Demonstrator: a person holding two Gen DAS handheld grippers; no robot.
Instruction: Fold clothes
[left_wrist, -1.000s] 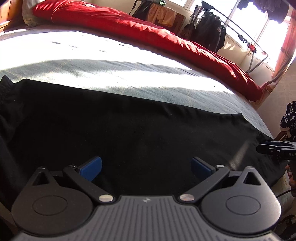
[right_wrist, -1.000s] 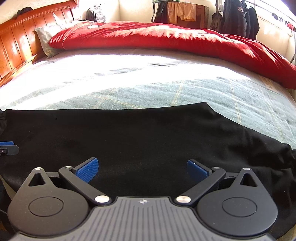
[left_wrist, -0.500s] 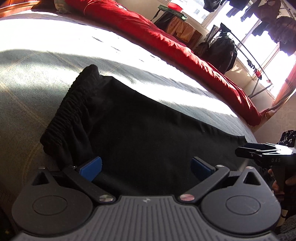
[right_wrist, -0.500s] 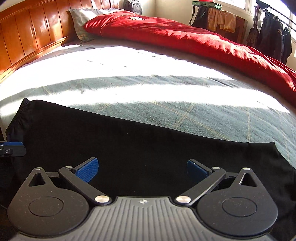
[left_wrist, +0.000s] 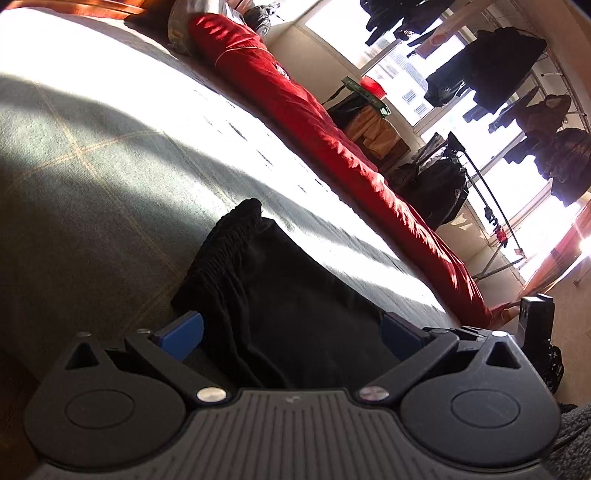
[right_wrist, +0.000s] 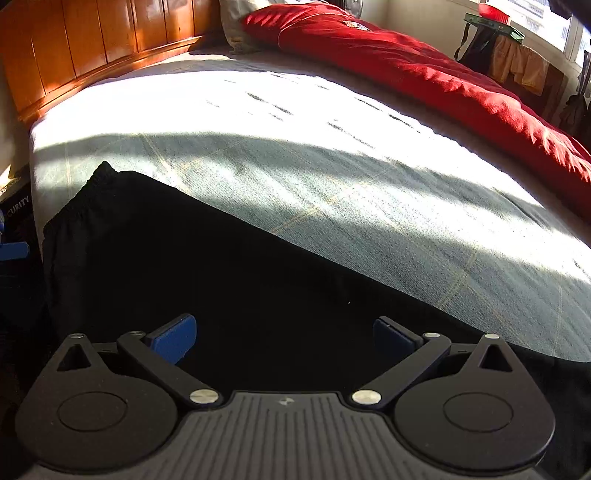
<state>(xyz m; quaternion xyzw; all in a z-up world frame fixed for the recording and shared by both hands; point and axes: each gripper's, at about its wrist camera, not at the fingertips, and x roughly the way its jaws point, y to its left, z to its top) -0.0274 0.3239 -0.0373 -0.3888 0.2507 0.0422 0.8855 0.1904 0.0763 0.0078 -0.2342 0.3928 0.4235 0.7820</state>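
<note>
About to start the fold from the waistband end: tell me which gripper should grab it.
Left. The left gripper is open right at the black garment's gathered waistband. The right gripper, also open, hovers over the plain middle, waistband far to its left.

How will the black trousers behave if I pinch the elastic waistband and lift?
The black trousers will probably drape limply: they lie flat, following the bed sheet. The gathered waistband looks bunched and thick, so the open left gripper should grip it well. They probably weigh little.
</note>
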